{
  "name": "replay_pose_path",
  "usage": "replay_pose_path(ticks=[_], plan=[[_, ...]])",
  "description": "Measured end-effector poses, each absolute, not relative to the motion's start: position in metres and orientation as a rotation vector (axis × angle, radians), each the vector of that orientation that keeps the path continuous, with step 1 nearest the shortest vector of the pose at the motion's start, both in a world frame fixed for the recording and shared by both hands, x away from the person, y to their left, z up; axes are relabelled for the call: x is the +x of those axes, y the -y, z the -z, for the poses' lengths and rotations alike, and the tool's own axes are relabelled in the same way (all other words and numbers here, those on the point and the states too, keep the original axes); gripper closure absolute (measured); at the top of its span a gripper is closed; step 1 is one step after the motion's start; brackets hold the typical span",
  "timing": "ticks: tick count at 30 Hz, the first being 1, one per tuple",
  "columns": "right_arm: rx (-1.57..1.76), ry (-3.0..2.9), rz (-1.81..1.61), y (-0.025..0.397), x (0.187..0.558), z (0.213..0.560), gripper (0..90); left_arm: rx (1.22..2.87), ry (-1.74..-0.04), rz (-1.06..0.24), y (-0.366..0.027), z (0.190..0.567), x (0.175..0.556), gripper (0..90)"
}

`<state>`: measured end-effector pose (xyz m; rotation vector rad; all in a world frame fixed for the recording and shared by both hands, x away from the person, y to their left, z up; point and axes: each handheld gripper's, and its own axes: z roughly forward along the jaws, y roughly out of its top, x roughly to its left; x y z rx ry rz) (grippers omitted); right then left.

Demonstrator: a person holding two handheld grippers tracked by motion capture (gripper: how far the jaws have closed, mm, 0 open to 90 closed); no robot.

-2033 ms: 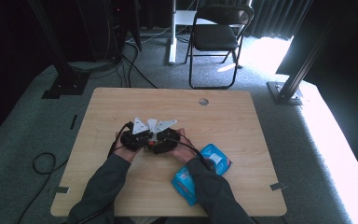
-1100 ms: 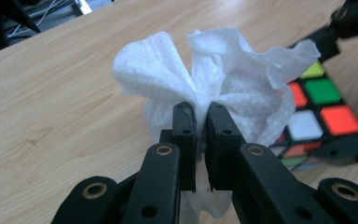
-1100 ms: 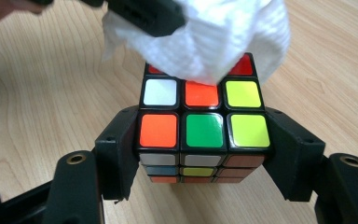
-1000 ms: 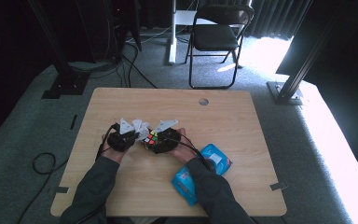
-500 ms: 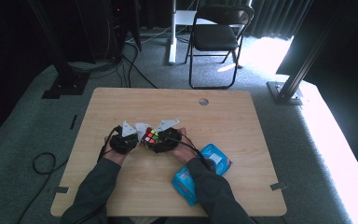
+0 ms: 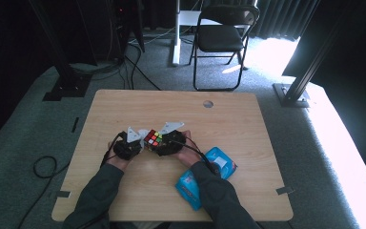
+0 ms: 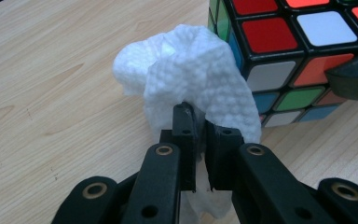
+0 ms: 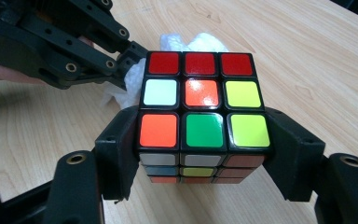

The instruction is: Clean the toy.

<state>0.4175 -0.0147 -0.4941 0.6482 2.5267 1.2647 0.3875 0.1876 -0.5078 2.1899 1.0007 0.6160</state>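
A pale wooden table (image 6: pixel 228 119) is sitting in the middle of the frame on grey carpet (image 6: pixel 28 143). At the top centre, a black folding chair (image 6: pixel 221 36) is standing beside a white post (image 6: pixel 176 31). Bright daylight is pouring in from the upper right, washing out the floor along the right edge. Black cables (image 6: pixel 45 167) are trailing across the carpet at left. Dark metal stands (image 6: pixel 69 83) are rising at upper left and upper right.

Cube (image 6: pixel 153 138): we see it on the table (image 6: pixel 238 114), near the middle, between the two grippers.
Wipe (image 7: pixel 191 74): left of the cube, touching its side.
Left gripper (image 7: pixel 198 128): left of the wipe.
Right gripper (image 8: pixel 200 140): around the cube.
Wipe packet (image 6: pixel 205 179): behind the right forearm, near the table's front edge.
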Motion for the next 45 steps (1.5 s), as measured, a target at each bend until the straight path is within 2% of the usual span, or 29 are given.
replay_pose_path(ticks=[30, 45], plan=[[0.59, -2.564, -1.262, 0.011, 0.414, 0.495, 34.2, 2.098, -1.003, -0.595, -0.197, 0.489, 0.393, 83.6], [0.587, -2.557, -1.274, 0.012, 0.413, 0.495, 34.3, 2.158, -1.019, -0.522, -0.195, 0.515, 0.399, 83.6]])
